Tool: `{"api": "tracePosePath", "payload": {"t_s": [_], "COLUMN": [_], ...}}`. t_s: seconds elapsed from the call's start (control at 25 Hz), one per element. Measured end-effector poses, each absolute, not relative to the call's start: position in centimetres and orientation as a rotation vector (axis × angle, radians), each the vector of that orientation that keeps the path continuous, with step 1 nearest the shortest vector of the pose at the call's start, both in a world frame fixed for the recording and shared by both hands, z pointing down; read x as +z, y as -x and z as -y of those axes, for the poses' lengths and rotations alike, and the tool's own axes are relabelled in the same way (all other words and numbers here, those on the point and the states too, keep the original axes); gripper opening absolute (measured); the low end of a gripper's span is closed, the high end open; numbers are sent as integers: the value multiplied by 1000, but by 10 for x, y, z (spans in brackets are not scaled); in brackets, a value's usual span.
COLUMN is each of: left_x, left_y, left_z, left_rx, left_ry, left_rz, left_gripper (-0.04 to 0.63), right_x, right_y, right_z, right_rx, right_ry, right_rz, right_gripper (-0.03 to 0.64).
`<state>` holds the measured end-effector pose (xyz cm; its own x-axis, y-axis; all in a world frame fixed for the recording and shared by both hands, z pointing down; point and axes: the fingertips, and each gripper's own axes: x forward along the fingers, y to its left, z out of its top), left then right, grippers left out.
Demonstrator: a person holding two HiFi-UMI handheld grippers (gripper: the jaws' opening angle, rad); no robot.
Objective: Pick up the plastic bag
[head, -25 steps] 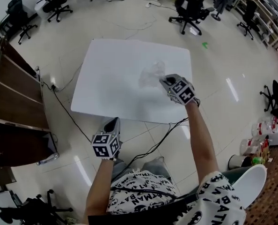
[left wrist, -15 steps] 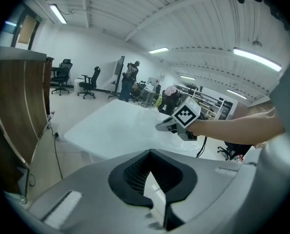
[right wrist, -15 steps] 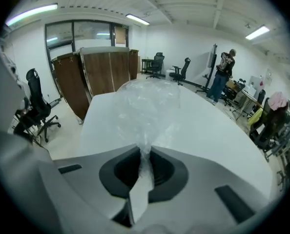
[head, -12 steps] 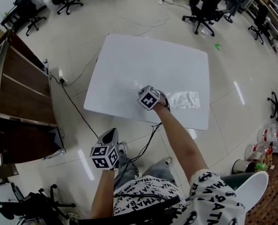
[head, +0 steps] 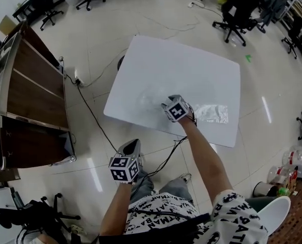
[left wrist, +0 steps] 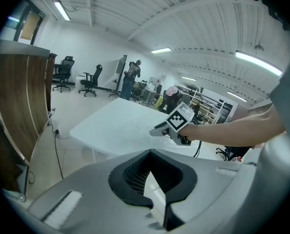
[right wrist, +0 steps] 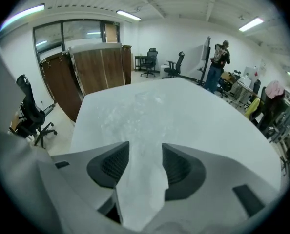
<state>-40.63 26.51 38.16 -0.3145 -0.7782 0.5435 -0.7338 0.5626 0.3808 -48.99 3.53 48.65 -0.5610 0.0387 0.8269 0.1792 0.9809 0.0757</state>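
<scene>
Right gripper view says we're at the reach-in step. The right gripper has its fingers spread wide (they've just been opening) and nothing is pinched yet. The clear plastic bag lies crumpled flat on the white tabletop just ahead of the fingers. Its near edge maybe reaches into the gap, hard to tell since it's see-through.

Next move, I'd guess: ease forward and down so a fold sits between the fingers, then close.

Another crinkly plastic piece lies behind the fingers. The left gripper hangs off the tabletop's near edge over the floor, fingers together, empty.

Loads of bare tabletop ahead and to either side. The wooden cabinet is well apart, past the far edge.
</scene>
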Motion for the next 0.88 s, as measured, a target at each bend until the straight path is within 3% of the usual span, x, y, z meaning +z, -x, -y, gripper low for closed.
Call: {"api": "tracePosePath", "payload": {"t_s": [0.36,0.44,0.52,0.56,0.88], "left_x": [348,338,327,321,299], "left_y": [412,408,403,400,360], "left_z": [-206,-188,-171,-162,-116], "left_rx": [-68,-57,-45,-40,-5], "left_ry": [-1367,-1417,-1470,-1496,-1639], "left_rz": [2109,2103,2096,2094,2040], "left_gripper": [5,5,5,4,5], "right_x": [377,360,345,338,287], "right_y": [400,356,318,302,206], "right_z": [-6,-4,-1,1,18], "right_rx": [242,324,386,409,566], "right_ry": [-82,-152,-229,-267,-564], "right_rz": [2543,2579,2618,2637,2744], "right_gripper": [224,171,80,1,5]}}
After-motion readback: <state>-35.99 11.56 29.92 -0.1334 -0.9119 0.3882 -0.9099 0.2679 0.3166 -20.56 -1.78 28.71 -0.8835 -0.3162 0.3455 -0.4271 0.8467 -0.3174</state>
